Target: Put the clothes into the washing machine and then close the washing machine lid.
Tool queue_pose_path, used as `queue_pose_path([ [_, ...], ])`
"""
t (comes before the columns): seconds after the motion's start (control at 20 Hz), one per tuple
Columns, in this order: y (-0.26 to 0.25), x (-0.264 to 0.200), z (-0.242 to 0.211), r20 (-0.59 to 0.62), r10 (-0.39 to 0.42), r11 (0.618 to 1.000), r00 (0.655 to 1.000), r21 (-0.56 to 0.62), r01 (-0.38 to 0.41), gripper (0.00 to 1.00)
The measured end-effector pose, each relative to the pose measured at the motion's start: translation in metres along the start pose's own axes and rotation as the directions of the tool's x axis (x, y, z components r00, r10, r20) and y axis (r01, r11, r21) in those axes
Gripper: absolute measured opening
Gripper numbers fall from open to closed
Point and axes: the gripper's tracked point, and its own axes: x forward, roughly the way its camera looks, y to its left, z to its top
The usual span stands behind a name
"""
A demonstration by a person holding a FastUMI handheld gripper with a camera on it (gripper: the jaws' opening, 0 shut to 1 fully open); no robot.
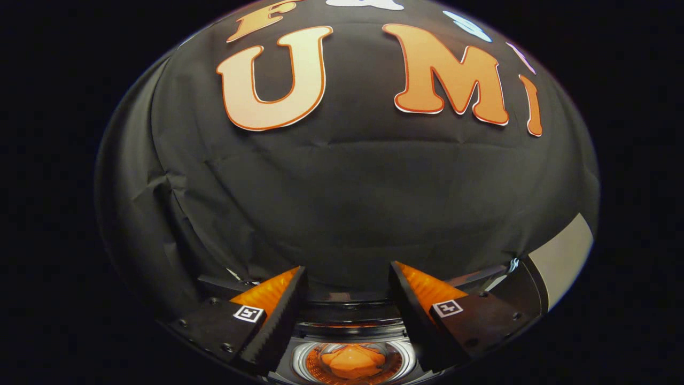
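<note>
Gripper: your gripper (347, 291) hangs wide open above the washer (352, 326), its two fingers well apart and holding nothing.

Clothes: an orange bundle (352, 361) lies at the bottom of the drum (407, 359), below and between the fingers. By the look of it, loading is done.

Lid: no lid is plain to see. A dark, glossy panel (473, 278) rises beyond the right finger and may be the raised lid, but you cannot be sure from here.

Step in hand: closing the lid is probably what remains.

Risk, aim: you look mostly at the booth wall (347, 182), with the washer low beneath the fingers. Reach for the lid from this pose and you may miss its edge or strike the washer rim.

Risk, grip: open fingers could slide off a smooth lid, letting it drop hard.

Risk, cloth: the bundle sits low now, but if a fold rides up to the rim the lid may not seat.

Surface: no bench shows; the washer's dark top ring fills the space under the fingers.

Room: black cloth, creased at the left, closes off the booth, with a pale strip (564, 256) at its right end.
</note>
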Motion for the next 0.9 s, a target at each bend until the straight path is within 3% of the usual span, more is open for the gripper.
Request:
queue_pose_path([
  [0.9,0.002,-0.072,-0.043,0.06,-0.035,0.999,0.998,-0.025,0.037,0.99],
])
